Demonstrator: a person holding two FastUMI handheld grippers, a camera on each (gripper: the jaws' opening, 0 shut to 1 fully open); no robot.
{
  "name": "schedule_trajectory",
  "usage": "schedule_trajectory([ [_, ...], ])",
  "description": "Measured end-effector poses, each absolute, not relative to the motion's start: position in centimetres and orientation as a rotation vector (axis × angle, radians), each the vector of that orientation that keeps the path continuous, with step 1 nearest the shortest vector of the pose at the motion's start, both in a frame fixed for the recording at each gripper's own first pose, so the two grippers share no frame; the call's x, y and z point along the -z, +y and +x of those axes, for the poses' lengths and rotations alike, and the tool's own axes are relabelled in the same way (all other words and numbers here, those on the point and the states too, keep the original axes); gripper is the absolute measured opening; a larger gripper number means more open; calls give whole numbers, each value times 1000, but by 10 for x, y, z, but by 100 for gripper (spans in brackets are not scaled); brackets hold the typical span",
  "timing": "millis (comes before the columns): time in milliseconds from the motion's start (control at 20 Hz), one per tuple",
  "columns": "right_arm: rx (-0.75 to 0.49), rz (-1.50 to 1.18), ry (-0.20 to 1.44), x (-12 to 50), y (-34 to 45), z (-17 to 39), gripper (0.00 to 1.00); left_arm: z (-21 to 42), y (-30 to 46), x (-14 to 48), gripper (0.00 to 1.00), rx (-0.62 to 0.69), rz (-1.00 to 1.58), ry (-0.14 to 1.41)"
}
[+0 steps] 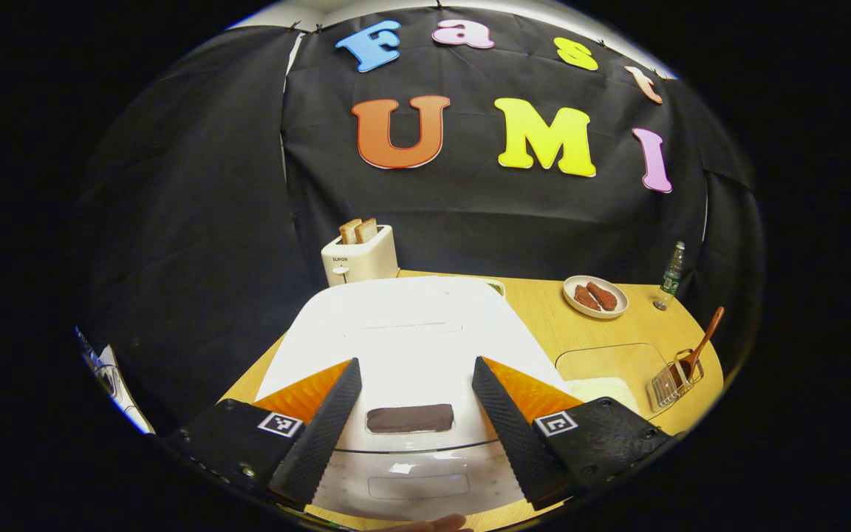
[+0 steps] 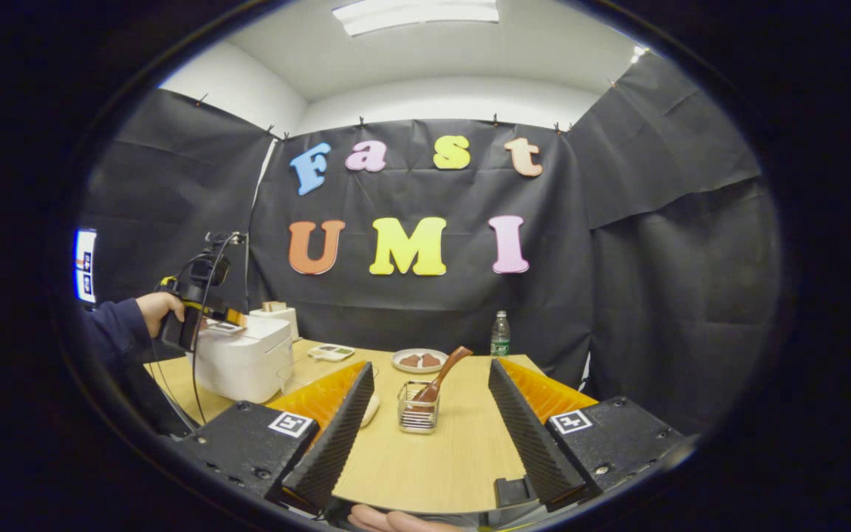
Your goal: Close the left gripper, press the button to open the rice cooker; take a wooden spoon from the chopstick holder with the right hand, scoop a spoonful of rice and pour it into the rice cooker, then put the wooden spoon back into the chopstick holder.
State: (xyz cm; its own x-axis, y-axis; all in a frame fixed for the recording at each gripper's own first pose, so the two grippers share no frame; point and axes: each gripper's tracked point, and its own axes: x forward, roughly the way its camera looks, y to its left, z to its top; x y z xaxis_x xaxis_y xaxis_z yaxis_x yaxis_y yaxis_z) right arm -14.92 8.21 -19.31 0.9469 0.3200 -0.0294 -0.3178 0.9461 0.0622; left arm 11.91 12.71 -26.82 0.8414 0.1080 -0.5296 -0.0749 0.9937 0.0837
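Black cloth walls around a light wooden tabletop [image 2: 440, 458] under a white ceiling

Left gripper [image 1: 414, 414] poised over the white rice cooker [image 1: 403, 332], fingers spread wide, lid down, dark release button [image 1: 409, 418] lying straight between the fingertips, not yet touched. From the right gripper view, same cooker [image 2: 244, 366] at the tabletop's left side with the left gripper [image 2: 196, 325] above it, held by a hand [image 2: 156, 307] in a dark sleeve

Right gripper [image 2: 429, 425] low at the near edge of the tabletop, fingers released and empty, aimed at the wire chopstick holder [image 2: 418, 414]. Wooden spoon [image 2: 444, 373] standing in the holder, handle leaning up and to the right. Same holder [image 1: 673, 380] and spoon [image 1: 702, 343] off to the right in the left gripper view, beside a clear rice container [image 1: 606, 366] holding something white, probably the rice

Farther back: toaster [image 1: 360, 255] with two bread slices, plate [image 1: 595, 295] of brown pieces, water bottle [image 1: 671, 275]

Step in hand, judged from the task: opening the cooker. To do it well:
- clench the left fingers fully first, to make one blunt tip
- centre that tip over the button, then press straight down, not at a slant, to avoid sliding off onto the glossy front
- lift clear at once, leaving the lid room to spring up
- hold the right gripper back from the spoon until the lid is up
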Motion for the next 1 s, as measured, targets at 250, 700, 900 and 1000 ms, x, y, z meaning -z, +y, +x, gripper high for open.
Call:
schedule_trajectory([
  [250, -382, 40, 66, 207, 104, -153, 100, 112, 126, 271, 99, -111, 60, 541],
  [700, -368, 34, 73, 215, 98, -151, 100, 114, 128, 272, 100, -114, 58, 545],
  [900, -360, 32, 76, 214, 98, -148, 100, 117, 127, 269, 99, -103, 56, 525],
  [1000, -346, 26, 65, 208, 95, -145, 100, 113, 122, 268, 98, -68, 72, 512],
])
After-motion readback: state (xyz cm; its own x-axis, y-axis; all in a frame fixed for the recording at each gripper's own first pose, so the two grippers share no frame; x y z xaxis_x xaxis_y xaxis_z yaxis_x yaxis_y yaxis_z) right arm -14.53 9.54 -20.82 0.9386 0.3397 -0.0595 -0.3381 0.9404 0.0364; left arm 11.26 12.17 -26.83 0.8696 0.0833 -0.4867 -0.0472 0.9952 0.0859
